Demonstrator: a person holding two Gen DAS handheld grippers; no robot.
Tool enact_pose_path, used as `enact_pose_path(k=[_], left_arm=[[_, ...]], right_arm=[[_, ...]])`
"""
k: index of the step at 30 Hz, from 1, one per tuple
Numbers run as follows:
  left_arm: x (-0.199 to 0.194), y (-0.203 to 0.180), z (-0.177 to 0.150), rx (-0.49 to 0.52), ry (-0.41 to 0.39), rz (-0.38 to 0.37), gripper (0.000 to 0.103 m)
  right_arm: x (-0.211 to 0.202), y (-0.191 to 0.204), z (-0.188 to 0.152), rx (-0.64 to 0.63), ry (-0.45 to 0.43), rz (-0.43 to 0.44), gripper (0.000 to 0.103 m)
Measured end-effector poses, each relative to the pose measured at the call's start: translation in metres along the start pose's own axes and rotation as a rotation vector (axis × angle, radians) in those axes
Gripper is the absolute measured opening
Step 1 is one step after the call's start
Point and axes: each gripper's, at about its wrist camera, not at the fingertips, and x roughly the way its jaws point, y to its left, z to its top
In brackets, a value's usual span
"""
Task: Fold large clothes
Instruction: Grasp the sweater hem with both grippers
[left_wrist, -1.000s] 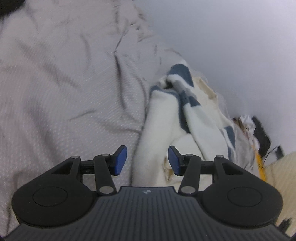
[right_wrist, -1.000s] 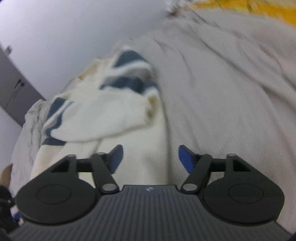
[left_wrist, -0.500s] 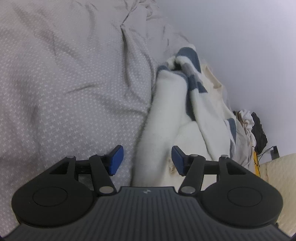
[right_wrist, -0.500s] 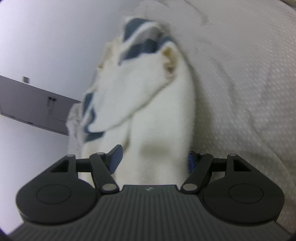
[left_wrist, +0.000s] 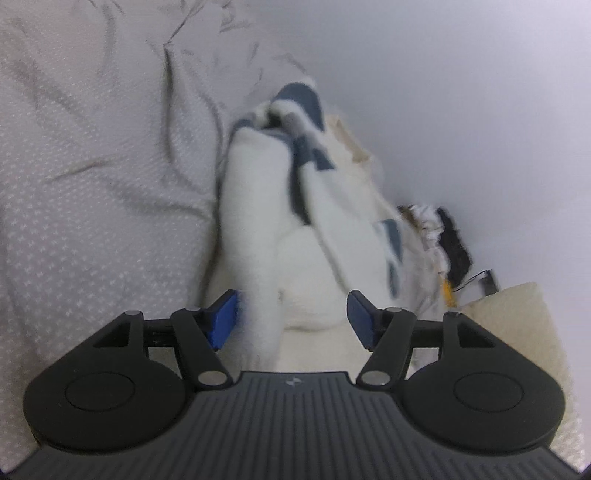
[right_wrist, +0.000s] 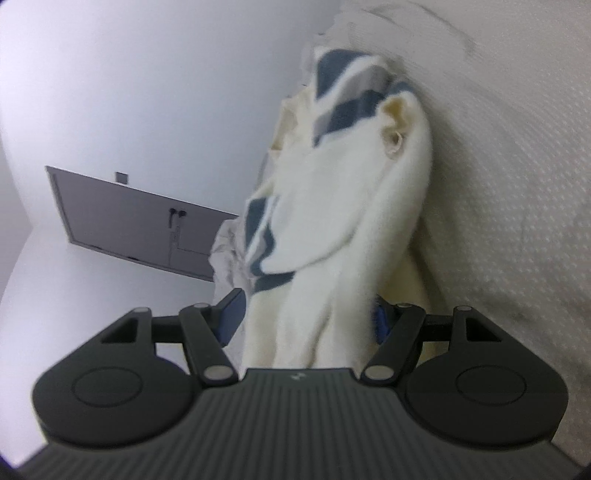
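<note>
A cream fleece garment (left_wrist: 258, 221) with navy and grey stripes lies bunched on a pale patterned bedsheet (left_wrist: 92, 203) against the wall. My left gripper (left_wrist: 291, 317) is open, its blue pads (left_wrist: 223, 319) on either side of the garment's near end. In the right wrist view the same garment (right_wrist: 332, 221) runs between the fingers of my right gripper (right_wrist: 306, 317), which is open wide; the right pad (right_wrist: 380, 321) is partly hidden behind the cloth.
A white wall (left_wrist: 461, 92) borders the bed. A cream pillow (left_wrist: 517, 332) and a small pile of dark and yellow items (left_wrist: 443, 243) lie at the right. A grey cabinet door (right_wrist: 129, 221) shows in the right wrist view.
Both grippers have moved closer along the garment, so its cloth now lies between the fingers of each. The right view has tilted toward the wall. Both stay open.
</note>
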Motion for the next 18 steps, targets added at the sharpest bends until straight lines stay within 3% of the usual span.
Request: enact_pose_path(k=[4,7,9,10,12,14,18], left_arm=[[0.014,0.006,-0.007,-0.014,0.063,0.115,0.068],[0.019,0.005,-0.013,0.012,0.076,0.154,0.067],[0.022,0.002,-0.015,0.026,0.075,0.171,0.058],[0.023,0.001,-0.016,0.029,0.076,0.182,0.052],[0.022,0.006,-0.017,0.017,0.071,0.204,0.027],[0.021,0.011,-0.013,-0.009,0.059,0.196,0.02],[0.005,0.015,-0.004,-0.055,-0.009,0.114,0.016]], right_arm=[[0.005,-0.005,-0.003,-0.035,0.028,-0.129,0.067],[0.014,-0.007,-0.011,-0.101,0.067,-0.294,0.048],[0.015,-0.011,-0.016,-0.105,0.071,-0.339,0.036],[0.015,-0.011,-0.018,-0.11,0.071,-0.348,0.034],[0.013,-0.008,-0.019,-0.12,0.063,-0.359,0.024],[0.011,-0.005,-0.018,-0.115,0.052,-0.332,0.015],[-0.002,0.009,-0.012,-0.146,-0.013,-0.214,0.012]])
